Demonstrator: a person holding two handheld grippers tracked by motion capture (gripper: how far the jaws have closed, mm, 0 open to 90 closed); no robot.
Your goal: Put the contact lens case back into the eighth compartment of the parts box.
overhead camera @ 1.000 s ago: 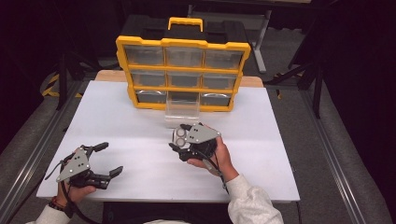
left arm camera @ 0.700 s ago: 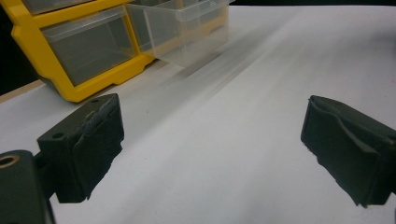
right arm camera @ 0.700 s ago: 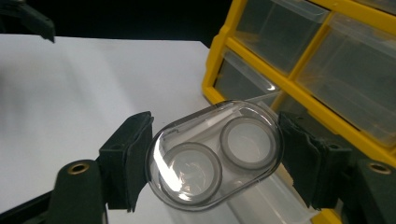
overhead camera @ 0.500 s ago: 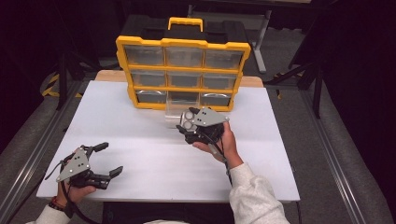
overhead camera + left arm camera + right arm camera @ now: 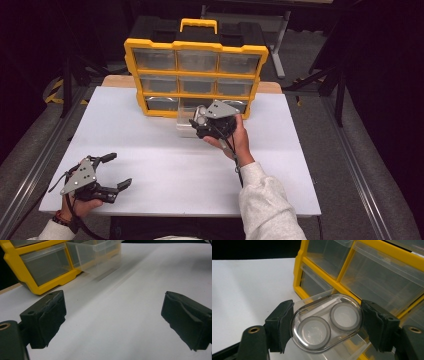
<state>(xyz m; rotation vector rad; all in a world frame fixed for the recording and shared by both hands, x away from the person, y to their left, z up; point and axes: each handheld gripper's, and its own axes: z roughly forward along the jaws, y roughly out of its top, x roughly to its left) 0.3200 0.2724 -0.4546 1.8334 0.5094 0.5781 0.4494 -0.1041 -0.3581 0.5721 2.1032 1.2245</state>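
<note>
Clearly the clear oval plastic case with two round grey-rimmed wells is the thing being handled: the right claw pinches it by its two narrow ends, one black pad on each, so the flat face stays level and visible. It hangs just above the open transparent drawer pulled out from the bottom row of the yellow-framed organiser with clear drawers, which I take to mean the case is on its way in or out of that drawer; I cannot tell which. The right hand reaches forward across the white desk, wrist raised, claw pointing toward the organiser's front. Well apart, near the desk's front left corner, the left claw rests low with its jaws spread wide and nothing between them, seemingly parked out of the way.
</note>
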